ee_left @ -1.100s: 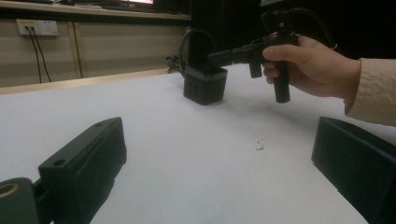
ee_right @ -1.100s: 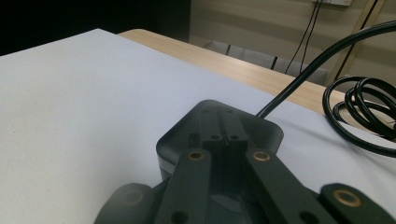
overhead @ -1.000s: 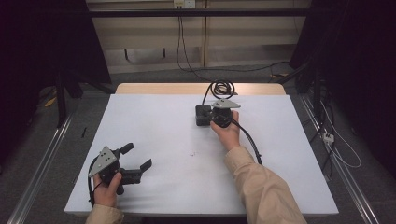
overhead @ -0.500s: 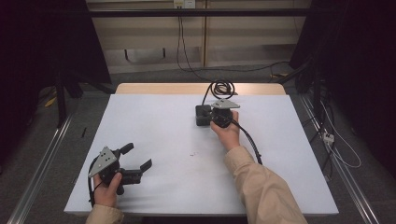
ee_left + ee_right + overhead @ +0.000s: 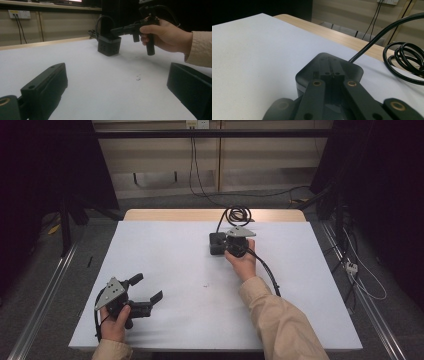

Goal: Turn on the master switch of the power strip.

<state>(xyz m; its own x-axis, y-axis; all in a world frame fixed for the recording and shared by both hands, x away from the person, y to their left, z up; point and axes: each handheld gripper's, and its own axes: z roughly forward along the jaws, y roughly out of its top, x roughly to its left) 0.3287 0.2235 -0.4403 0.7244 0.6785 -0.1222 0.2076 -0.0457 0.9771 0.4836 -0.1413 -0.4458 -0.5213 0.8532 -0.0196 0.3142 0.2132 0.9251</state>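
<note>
**Right jaws pressed together over the black box, left jaws spread wide**

Right gripper [image 5: 331, 72]: jaws closed tip to tip, nothing seen between them, poised right above the top of the black box [image 5: 352, 68]. Whether touching it, cannot tell. From the left gripper view, same gripper [image 5: 117, 30] reaching out level over the box [image 5: 109, 45], held pistol-style in the right hand [image 5: 166, 37], beige sleeve [image 5: 201, 48] behind. From the high view, right gripper [image 5: 225, 241] at the far middle of the table [image 5: 165, 245], box [image 5: 217, 243] just beside it to the left.

Out of the box, a black cable [image 5: 374, 42], running back to a coil [image 5: 405, 60] lying at the far wooden edge; coil [image 5: 238, 213] seen again from above.

Left gripper [image 5: 148, 293]: jaws wide apart, gripping nothing, near the table's front left corner, held low in the left hand [image 5: 116, 325]. In its own view, both jaws framing bare white tabletop, a small speck [image 5: 138, 78] lying ahead. Grippers well apart.
</note>
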